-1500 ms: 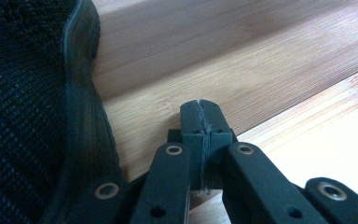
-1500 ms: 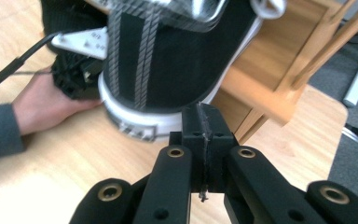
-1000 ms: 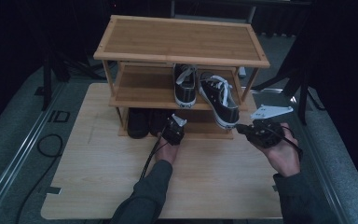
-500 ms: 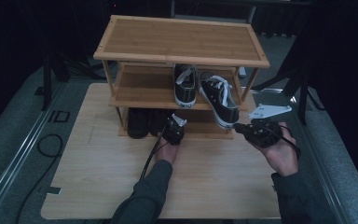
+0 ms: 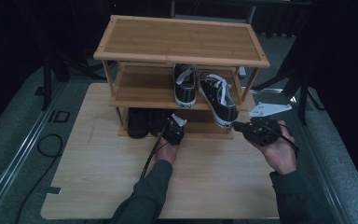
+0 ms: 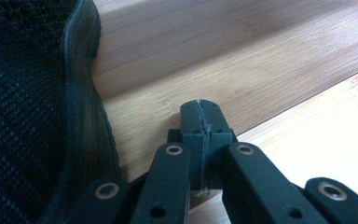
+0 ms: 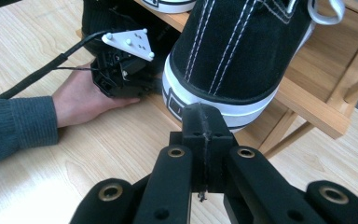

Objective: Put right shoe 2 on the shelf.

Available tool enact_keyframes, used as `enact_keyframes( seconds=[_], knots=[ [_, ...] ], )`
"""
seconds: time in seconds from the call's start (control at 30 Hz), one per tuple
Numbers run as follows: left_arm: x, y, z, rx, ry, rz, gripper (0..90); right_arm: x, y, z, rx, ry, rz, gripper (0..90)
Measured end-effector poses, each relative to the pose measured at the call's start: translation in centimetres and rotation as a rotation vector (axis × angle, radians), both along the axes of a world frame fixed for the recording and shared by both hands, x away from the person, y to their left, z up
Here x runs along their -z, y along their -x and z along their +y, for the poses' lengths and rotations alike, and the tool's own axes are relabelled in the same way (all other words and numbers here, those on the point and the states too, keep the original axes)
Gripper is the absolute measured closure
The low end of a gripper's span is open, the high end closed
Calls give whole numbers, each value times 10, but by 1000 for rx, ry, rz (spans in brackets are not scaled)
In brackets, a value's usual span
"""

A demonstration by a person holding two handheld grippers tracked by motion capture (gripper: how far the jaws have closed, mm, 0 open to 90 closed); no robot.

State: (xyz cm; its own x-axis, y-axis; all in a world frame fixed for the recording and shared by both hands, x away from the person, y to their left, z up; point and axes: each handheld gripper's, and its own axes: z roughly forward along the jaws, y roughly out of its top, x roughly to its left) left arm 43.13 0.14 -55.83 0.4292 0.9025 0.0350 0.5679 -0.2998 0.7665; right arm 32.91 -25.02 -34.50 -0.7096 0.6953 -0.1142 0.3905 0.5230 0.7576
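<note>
A three-tier wooden shoe rack [image 5: 182, 39] stands on the table. Two black-and-white sneakers sit on its middle shelf; the right sneaker [image 5: 217, 97] juts over the front edge, heel outward. My right gripper [image 5: 237, 125] is shut and empty, its tips just in front of that sneaker's white heel [image 7: 214, 100], under which the shut right gripper [image 7: 204, 120] points. My left gripper [image 5: 170, 127] rests at the bottom shelf, shut on nothing. Its closed tips [image 6: 200, 116] lie on the bottom shelf board [image 6: 223, 60] beside a black knit shoe [image 6: 28, 93].
Dark shoes [image 5: 142, 122] fill the left of the bottom shelf. The left sneaker [image 5: 184, 85] stands further back on the middle shelf. The pale wooden table [image 5: 102, 172] stretches toward me. A cable [image 5: 150, 156] trails from the left gripper along the sleeve.
</note>
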Motion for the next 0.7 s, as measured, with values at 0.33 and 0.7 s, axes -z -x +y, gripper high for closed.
enact_keyframes(
  seconds=[0.33,0.7],
  knots=[
    [0,0,0,-1,5,1,897,0,-7,3,-17,-21,13,900],
    [0,0,0,-5,9,3,897,3,-15,4,-17,-44,19,900]
  ],
)
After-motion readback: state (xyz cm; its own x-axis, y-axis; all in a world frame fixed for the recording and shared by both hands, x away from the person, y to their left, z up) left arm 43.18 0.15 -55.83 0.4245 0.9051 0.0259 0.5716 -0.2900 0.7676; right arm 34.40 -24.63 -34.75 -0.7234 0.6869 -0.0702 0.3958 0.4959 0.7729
